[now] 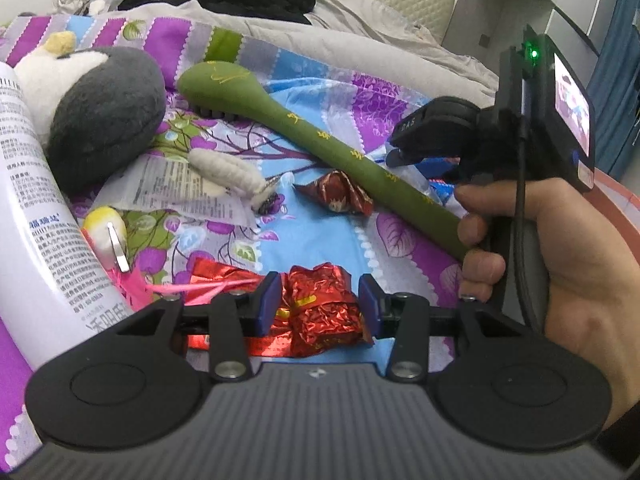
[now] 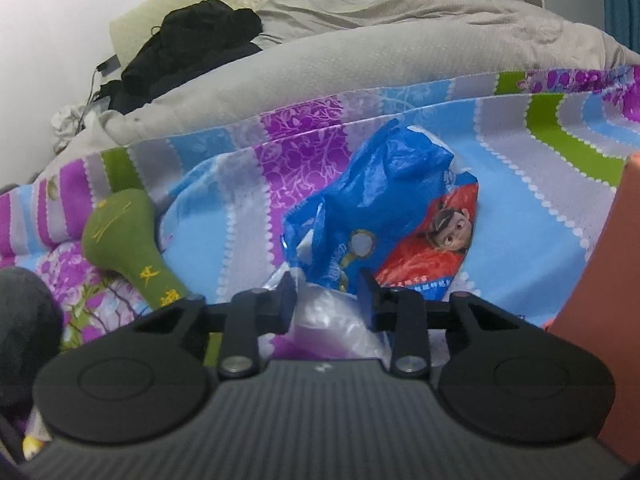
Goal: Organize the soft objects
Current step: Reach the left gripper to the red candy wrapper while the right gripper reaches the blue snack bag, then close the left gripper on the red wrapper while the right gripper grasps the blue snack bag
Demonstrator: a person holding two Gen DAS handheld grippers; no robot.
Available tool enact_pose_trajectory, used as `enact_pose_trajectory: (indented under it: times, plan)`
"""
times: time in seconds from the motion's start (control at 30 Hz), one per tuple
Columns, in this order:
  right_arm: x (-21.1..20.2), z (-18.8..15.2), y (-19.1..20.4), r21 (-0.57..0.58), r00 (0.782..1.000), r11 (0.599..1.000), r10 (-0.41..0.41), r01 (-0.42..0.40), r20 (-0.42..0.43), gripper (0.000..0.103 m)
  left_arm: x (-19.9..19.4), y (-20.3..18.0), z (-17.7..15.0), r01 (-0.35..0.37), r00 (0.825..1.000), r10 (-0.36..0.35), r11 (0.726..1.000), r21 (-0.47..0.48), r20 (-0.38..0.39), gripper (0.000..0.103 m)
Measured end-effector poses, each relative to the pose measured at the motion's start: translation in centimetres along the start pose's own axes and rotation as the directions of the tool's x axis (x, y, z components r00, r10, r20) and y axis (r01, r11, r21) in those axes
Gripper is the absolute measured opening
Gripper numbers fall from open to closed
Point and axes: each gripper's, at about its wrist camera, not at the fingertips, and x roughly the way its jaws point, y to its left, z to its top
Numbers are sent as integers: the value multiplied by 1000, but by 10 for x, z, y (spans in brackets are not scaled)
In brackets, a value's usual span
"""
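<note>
Left hand-held gripper (image 1: 319, 305) astride red foil packet (image 1: 322, 310)

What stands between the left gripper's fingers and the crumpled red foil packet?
Nothing visible. The left gripper is open, with the crumpled red foil packet already between its fingers; pink ribbon lies just outside the left finger.

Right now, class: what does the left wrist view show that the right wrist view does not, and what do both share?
Left only: the penguin, red foil packets between the left gripper's open jaws, a white tube.

Right only: the blue bag with its cartoon face, clear plastic between the right gripper's open jaws.

Both: the green mallet, the striped sheet, the black clothes.
</note>
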Motion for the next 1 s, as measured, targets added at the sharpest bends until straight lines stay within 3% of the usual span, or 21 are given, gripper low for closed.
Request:
enact_pose_trajectory:
  times: [0.13,0.37,0.87,1.0]
  plan:
    - [-5,-2,6,-11,1000,1000,-3,3,-2,21,-1,1,-1,10,999,-10,1000,-1,-30,49]
    - [-27,0,19,-54,999,999,7,-5,35,18,-10,3,-5,72,996,-73,997,-21,-51,50]
    - [-89,-7,24,-122,995,991,61,-52,78,17,-14,-18,-16,1,1000,1,996,85,-25,42]
    - [-114,-11,23,-141,993,988,78,-66,87,17,-26,-16,-15,10,1000,-9,999,40,-19,42]
